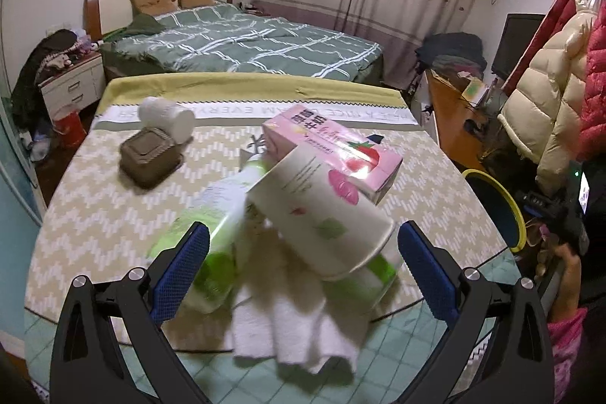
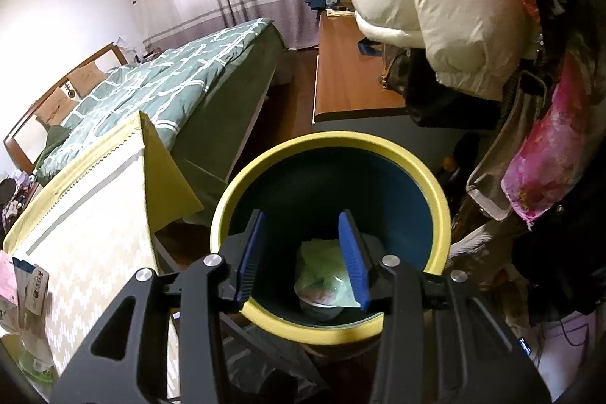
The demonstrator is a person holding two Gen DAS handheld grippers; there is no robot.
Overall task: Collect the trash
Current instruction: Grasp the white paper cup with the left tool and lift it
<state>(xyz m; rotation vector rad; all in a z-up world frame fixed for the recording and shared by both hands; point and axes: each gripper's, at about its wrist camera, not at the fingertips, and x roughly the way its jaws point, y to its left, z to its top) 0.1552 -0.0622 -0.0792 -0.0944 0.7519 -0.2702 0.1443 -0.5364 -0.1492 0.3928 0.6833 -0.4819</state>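
Dead ahead of the left tongs (image 1: 303, 267), spread wide and gripping nothing: a heap of trash at the near end of the desk (image 1: 94, 214). Foremost in that heap, a paper cup (image 1: 322, 214) lying on its side, long axis running diagonally from upper left to lower right, open rim nearest the right-hand blue pad. Leaning on the cup from behind, a pink milk carton (image 1: 333, 146); beneath and to the left, a clear green-labelled plastic bottle (image 1: 223, 226), long axis slanting from upper right to lower left; under the lot, crumpled white tissue (image 1: 295, 324) spilling over the near edge. Farther back on the left, well apart from the heap, a brown lidded container (image 1: 149, 158) with a white cup (image 1: 166, 118) on its side just behind.

Over at the desk's right edge, the right tongs (image 2: 303, 256), part open and empty, poised above the yellow-rimmed bin (image 2: 329, 146); pale green and white rubbish (image 2: 325, 275) already at its bottom. Clearly the left nearer the heap, the right nearer the bin.

Underfoot for the trash, a zigzag beige-and-white cloth with a mustard border. Beyond, a bedroom: green checked bed (image 1: 242, 40), pink curtains, padded coats hanging at right.
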